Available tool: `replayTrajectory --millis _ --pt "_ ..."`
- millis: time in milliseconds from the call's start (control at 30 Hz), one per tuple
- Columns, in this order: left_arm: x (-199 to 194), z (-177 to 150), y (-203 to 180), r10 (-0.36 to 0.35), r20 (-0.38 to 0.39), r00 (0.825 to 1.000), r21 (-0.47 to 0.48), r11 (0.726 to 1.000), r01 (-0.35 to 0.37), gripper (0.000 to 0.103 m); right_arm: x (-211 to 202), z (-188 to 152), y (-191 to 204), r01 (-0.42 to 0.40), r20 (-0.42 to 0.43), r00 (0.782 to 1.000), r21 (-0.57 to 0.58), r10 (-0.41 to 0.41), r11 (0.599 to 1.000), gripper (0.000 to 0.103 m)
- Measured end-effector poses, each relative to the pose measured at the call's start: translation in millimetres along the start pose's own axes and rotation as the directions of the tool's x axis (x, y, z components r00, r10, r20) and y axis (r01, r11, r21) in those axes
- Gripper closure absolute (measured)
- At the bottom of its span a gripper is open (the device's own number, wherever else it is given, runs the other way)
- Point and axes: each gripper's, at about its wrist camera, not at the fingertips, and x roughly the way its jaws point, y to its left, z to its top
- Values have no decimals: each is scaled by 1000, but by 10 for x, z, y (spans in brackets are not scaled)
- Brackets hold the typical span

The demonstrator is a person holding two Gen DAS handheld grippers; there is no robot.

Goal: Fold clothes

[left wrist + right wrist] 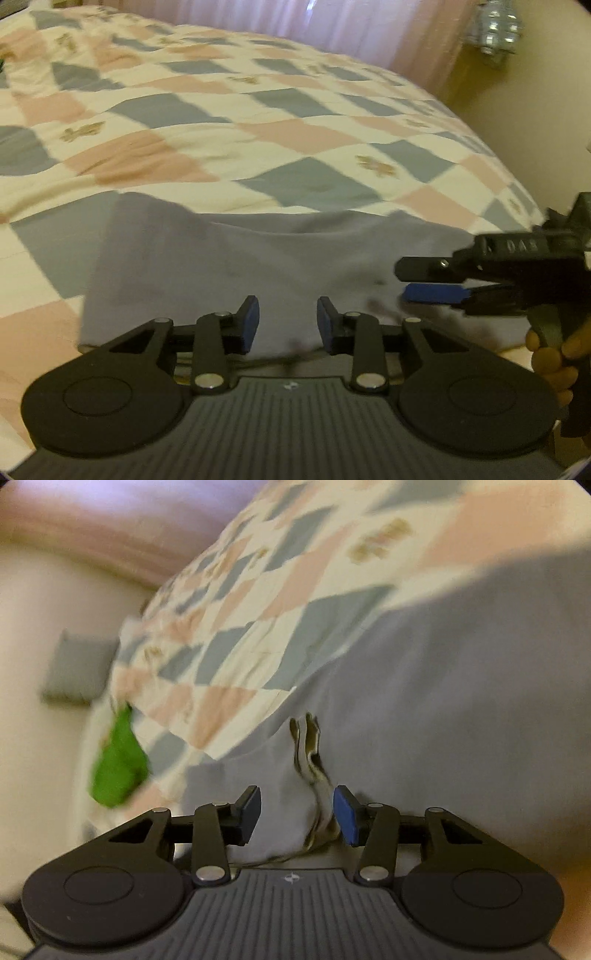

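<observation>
A lavender-grey garment (229,266) lies spread flat on the patchwork bedspread (221,122), near the bed's front edge. My left gripper (288,325) is open just above the garment's near edge, holding nothing. My right gripper (402,282) comes in from the right over the garment's right side, with a gap between its fingers. In the right wrist view the right gripper (297,812) is open over the same garment (443,701), and a striped printed fold (314,768) of it runs between the fingers, not pinched.
A green cloth (118,764) hangs at the bed's far corner. A grey object (77,668) sits beyond the bed. Pink curtains (332,33) and a yellow wall (535,110) stand behind the bed. A hand (554,354) holds the right gripper's handle.
</observation>
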Motion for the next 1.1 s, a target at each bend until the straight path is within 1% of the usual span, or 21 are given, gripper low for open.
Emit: replayTrajectory --millis 67,133,233,267,300,333,400,433,467,533,633,733,800,967,1100 --pt "35 35 73 0 -5 1000 -4 1000 0 75 87 13 138 43 4 999 -124 -43 991 55" --pt "61 68 136 -6 -10 1000 -7 1000 6 75 183 26 173 81 -9 996 -187 -84 979 55" --pt "87 108 201 -14 -15 1000 -6 1000 14 75 345 20 133 64 -60 995 -178 -76 982 56" --pt "93 118 221 -16 -16 1000 -7 1000 16 74 370 24 149 41 -71 996 -183 -55 982 63" --pt "100 126 242 -17 -18 1000 -11 1000 17 74 375 7 162 10 -91 995 -187 -28 982 67" --pt "103 131 256 -15 -20 1000 -16 1000 15 74 407 7 185 -8 -101 995 -184 -11 983 70" --pt "112 143 284 -11 -24 1000 -24 1000 11 74 449 -9 232 -15 -91 996 -188 -2 982 75" --pt "115 153 292 -8 -26 1000 -28 1000 7 74 462 -13 239 -7 -82 997 -189 -9 982 86" --pt "113 164 299 -7 -26 1000 -30 1000 7 74 455 -9 233 10 -71 997 -179 -23 984 94" --pt "107 188 300 -5 -26 1000 -33 999 4 74 410 4 216 36 -49 998 -154 -44 987 97" --pt "104 232 245 -7 -25 1000 -26 1000 6 74 173 14 213 53 14 999 -127 -51 990 98" --pt "140 282 120 -25 -28 999 -25 999 24 74 -124 45 156 87 63 995 -103 -80 991 98" --pt "184 307 -6 -38 -32 999 -18 999 38 74 -358 92 47 120 91 989 -77 -113 990 98" --pt "325 331 -415 -82 -46 996 26 996 84 73 -976 217 -353 226 148 964 -26 -220 974 98" --pt "451 305 -763 -110 -66 992 63 991 115 73 -1428 305 -748 280 157 948 12 -278 960 98"
